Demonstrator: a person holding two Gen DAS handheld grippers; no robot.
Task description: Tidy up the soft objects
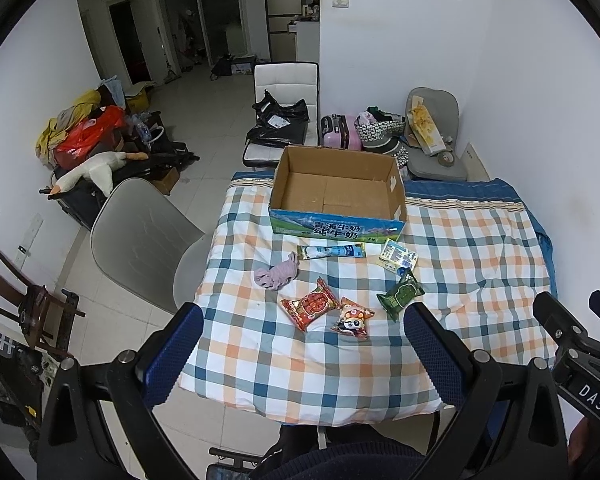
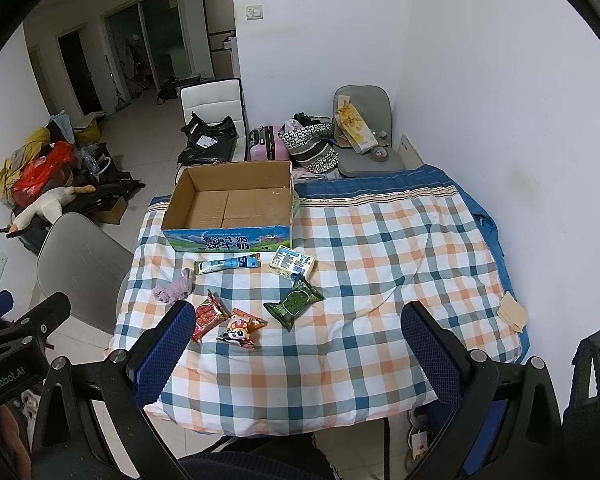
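Note:
An empty cardboard box [image 1: 336, 192] [image 2: 236, 204] stands at the far side of the checked quilt [image 1: 480, 264] [image 2: 380, 264]. In front of it lie a blue tube pack [image 1: 332, 251] [image 2: 227, 263], a pale packet [image 1: 398, 258] [image 2: 292, 263], a lilac cloth [image 1: 276, 274] [image 2: 175, 289], a green packet [image 1: 400, 295] [image 2: 294, 303], a red packet [image 1: 310, 307] [image 2: 208, 316] and a panda packet [image 1: 352, 318] [image 2: 242, 329]. My left gripper [image 1: 304, 316] and right gripper [image 2: 296, 316] are both open and empty, held above the near edge.
A grey chair [image 1: 140, 236] [image 2: 80, 264] stands at the table's left. A white chair with a black bag [image 1: 280, 120] [image 2: 212, 136] stands behind the box. A tan cloth [image 2: 512, 312] lies at the quilt's right edge. Clutter lines the left wall.

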